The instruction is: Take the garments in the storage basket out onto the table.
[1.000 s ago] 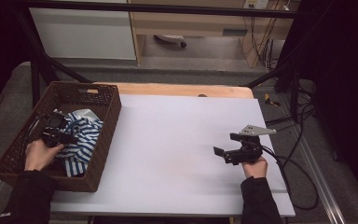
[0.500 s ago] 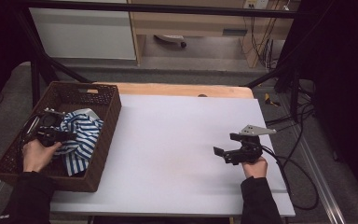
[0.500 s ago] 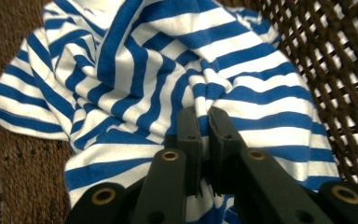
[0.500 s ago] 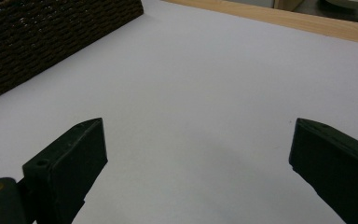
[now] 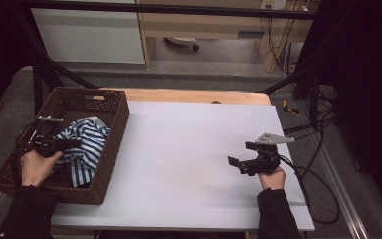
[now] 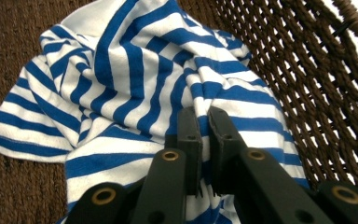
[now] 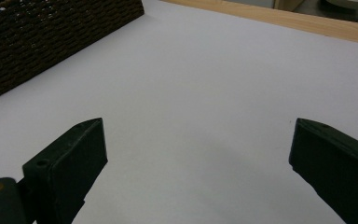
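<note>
Where cloth (image 6: pixel 135 88) bunches, pinch hidden, left hand-held gripper (image 6: pixel 204 122) clamped

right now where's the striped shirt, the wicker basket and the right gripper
striped shirt (image 6: pixel 135 79), left gripper view, on the bunched blue and white folds
wicker basket (image 5: pixel 113 130), high view, on its right wall
right gripper (image 5: pixel 240 163), high view, between its open jaw tips

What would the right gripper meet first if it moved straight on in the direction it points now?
Probably the wicker basket. The right gripper, jaws open, points across the bare white table toward the basket's side wall; nothing lies between. Depth is unclear, so it could graze the tabletop first.
</note>
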A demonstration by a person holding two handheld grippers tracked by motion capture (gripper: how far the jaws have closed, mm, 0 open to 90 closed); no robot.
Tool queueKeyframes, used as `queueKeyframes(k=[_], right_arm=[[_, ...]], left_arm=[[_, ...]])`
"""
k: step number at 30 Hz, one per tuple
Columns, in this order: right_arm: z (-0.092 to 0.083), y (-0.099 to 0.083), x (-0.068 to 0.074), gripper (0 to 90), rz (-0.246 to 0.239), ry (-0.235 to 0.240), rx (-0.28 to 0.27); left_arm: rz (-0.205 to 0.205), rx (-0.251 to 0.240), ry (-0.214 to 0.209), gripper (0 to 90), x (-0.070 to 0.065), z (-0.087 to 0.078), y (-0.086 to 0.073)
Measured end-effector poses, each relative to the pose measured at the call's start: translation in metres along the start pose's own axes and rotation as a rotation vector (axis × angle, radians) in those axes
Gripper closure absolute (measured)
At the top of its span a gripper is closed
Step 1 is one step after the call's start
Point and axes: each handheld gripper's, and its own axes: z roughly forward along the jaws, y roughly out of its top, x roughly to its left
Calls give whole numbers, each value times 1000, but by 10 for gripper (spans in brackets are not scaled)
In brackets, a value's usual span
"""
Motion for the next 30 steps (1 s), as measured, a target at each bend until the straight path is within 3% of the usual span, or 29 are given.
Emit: queueKeyframes(k=[8,30], right_arm=[[-1,0,0,45,-2,1,-1],[-1,0,0,45,1,1,-1]], left_arm=[[3,-27,0,846,-1,-6,4],[54,-79,17,847,-10,-42,18]])
